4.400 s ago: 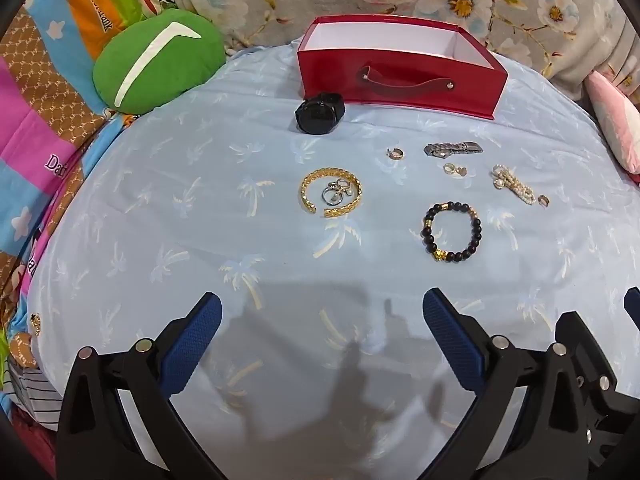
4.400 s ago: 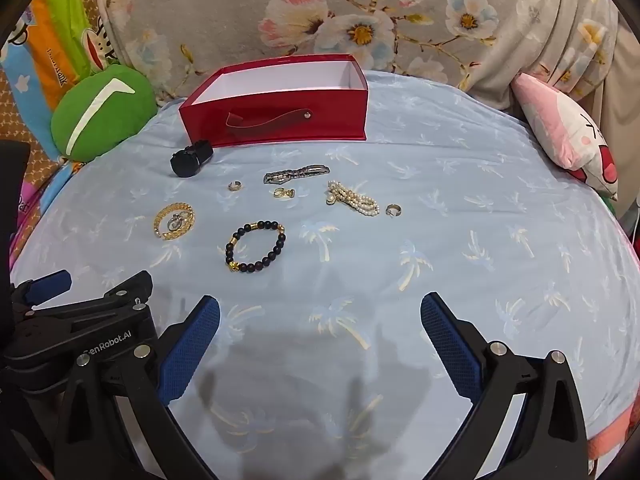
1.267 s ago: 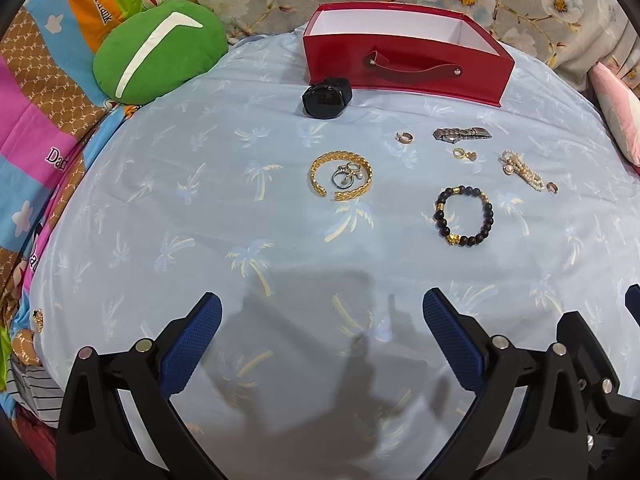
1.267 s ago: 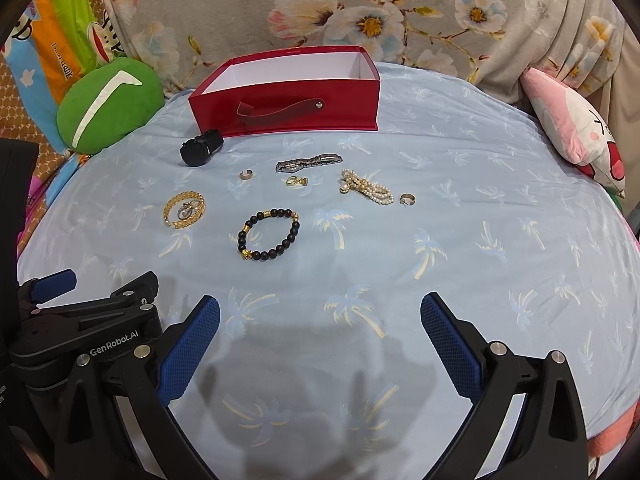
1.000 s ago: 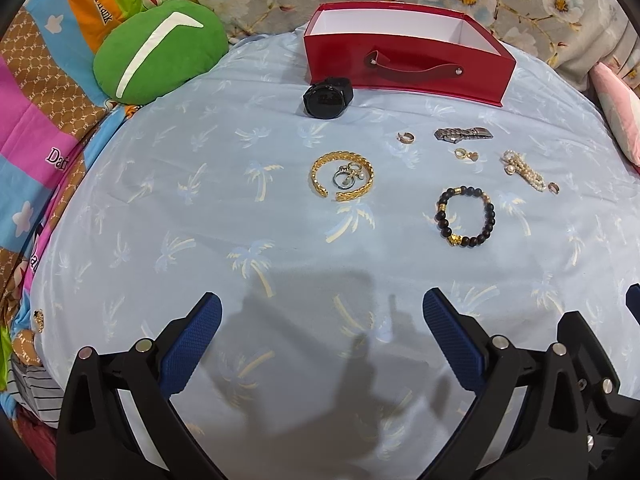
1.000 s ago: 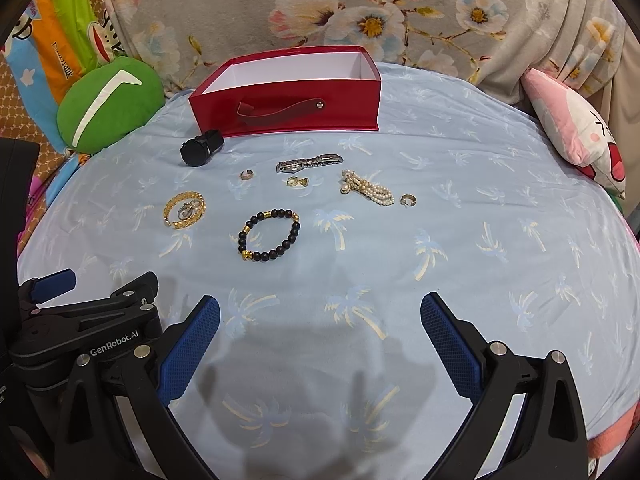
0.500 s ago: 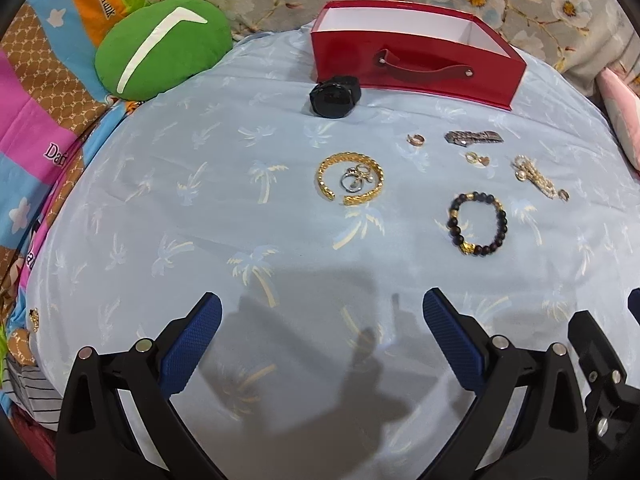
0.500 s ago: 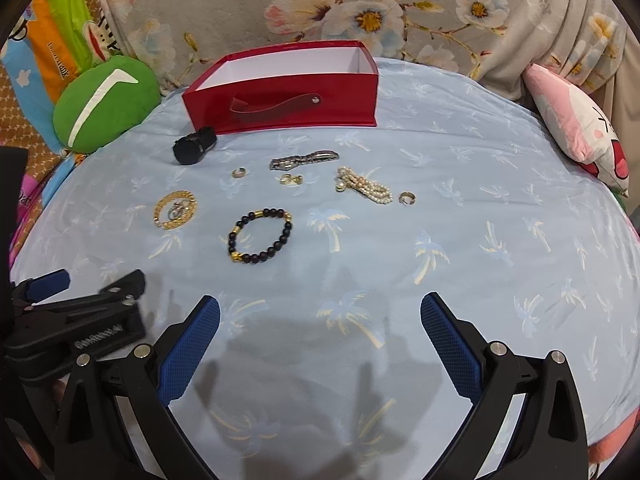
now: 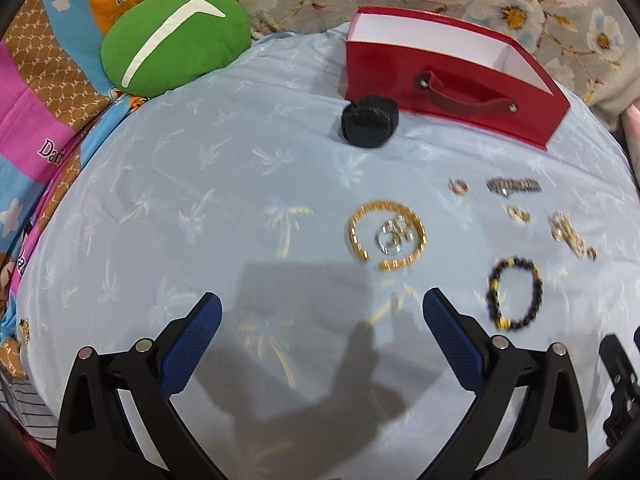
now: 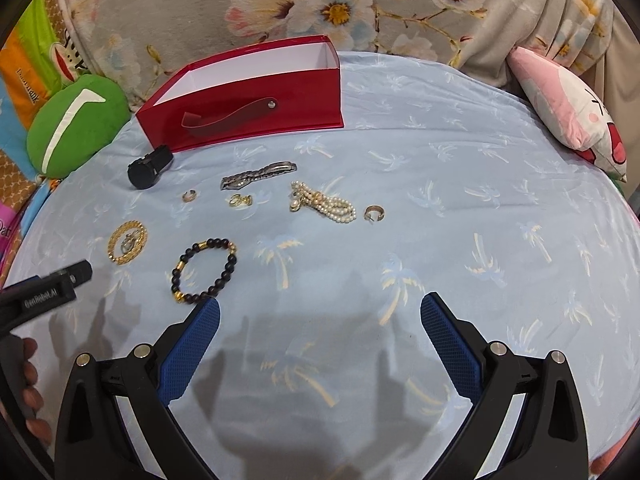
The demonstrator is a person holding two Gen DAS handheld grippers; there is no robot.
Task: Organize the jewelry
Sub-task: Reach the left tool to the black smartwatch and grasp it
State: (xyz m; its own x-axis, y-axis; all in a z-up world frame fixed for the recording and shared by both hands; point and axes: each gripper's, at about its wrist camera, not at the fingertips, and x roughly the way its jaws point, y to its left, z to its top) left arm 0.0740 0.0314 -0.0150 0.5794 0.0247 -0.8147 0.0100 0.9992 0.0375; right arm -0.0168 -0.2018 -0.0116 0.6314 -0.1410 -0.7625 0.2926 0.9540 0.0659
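Observation:
An open red box [image 9: 452, 76] [image 10: 248, 92] stands at the far side of the blue cloth. In front of it lie a black watch [image 9: 370, 126] [image 10: 149, 169], a gold bangle [image 9: 387, 236] [image 10: 127, 241] with small rings inside it, a black bead bracelet [image 9: 514, 294] [image 10: 204, 270], a silver chain [image 10: 258, 175], a pearl bracelet [image 10: 324, 202] and several small rings. My left gripper [image 9: 320, 320] is open and empty, short of the gold bangle. My right gripper [image 10: 320, 320] is open and empty, its left fingertip close to the bead bracelet.
A green cushion [image 9: 172, 36] lies at the far left and a pink cushion [image 10: 572, 116] at the far right. A floral backrest [image 10: 320, 4] rises behind the box. The left gripper's body [image 10: 44, 292] shows at the left of the right wrist view.
Both grippers have moved forward toward the jewelry, which now looks larger. The left gripper has also swung left, so the bangle sits to its right.

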